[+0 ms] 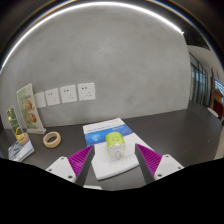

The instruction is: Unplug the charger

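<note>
- A printed card with green plant pictures (25, 108) stands at the far left against the grey wall; its writing is too small to read.
- Just ahead of the card, a roll of pale tape (51, 139) lies flat on the dark grey tabletop (170, 135).
- Three white wall sockets (68, 94) sit in a row on the wall above the tape; none visibly has a plug in it (and no markings can be read on them).
- The gripper (115, 161) has its fingers held apart, with a purple pad (76, 163) on the left finger and its twin on the right.
- Between the fingers, with a gap at either side, rests a small white and pale green charger-like block (117, 142). It lies on a white sheet of paper with a blue band along its far edge (103, 129); any print there is illegible.
- At the far right, a dim doorway (208, 95) opens beyond the wall.
</note>
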Tool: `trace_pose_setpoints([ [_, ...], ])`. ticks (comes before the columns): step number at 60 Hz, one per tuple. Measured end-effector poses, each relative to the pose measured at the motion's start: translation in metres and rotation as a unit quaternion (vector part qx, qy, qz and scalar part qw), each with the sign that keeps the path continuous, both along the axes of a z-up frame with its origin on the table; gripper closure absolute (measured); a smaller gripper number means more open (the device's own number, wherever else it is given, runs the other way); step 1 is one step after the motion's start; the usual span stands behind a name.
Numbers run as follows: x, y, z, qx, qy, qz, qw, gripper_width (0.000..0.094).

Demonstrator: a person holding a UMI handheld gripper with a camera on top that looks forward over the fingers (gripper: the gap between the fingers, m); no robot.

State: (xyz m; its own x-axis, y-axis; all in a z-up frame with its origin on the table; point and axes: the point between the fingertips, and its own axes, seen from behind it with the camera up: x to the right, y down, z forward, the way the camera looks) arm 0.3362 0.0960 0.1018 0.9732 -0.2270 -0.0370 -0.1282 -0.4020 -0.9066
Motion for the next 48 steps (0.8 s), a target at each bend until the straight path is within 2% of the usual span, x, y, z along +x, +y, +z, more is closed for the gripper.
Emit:
trace_pose_setpoints([
  [8, -0.036, -0.078, 0.017, 0.008, -0.007, -0.018, 1.0, 0.0103],
  [15, -0.074, -0.151, 0.015, -0.002, -0.004, -0.033, 0.999, 0.0106],
  [19, -0.097, -0.187, 0.01, -0.017, 0.004, -0.032, 0.999, 0.0105],
  [25, -0.118, -0.232, 0.01, -0.015, 0.008, -0.032, 0.999, 0.01],
  [37, -0.111, -0.293, 0.009, -0.014, -0.005, -0.036, 0.999, 0.0102],
  [48, -0.057, -0.335, 0.01, -0.005, -0.048, -0.027, 0.998, 0.0103],
])
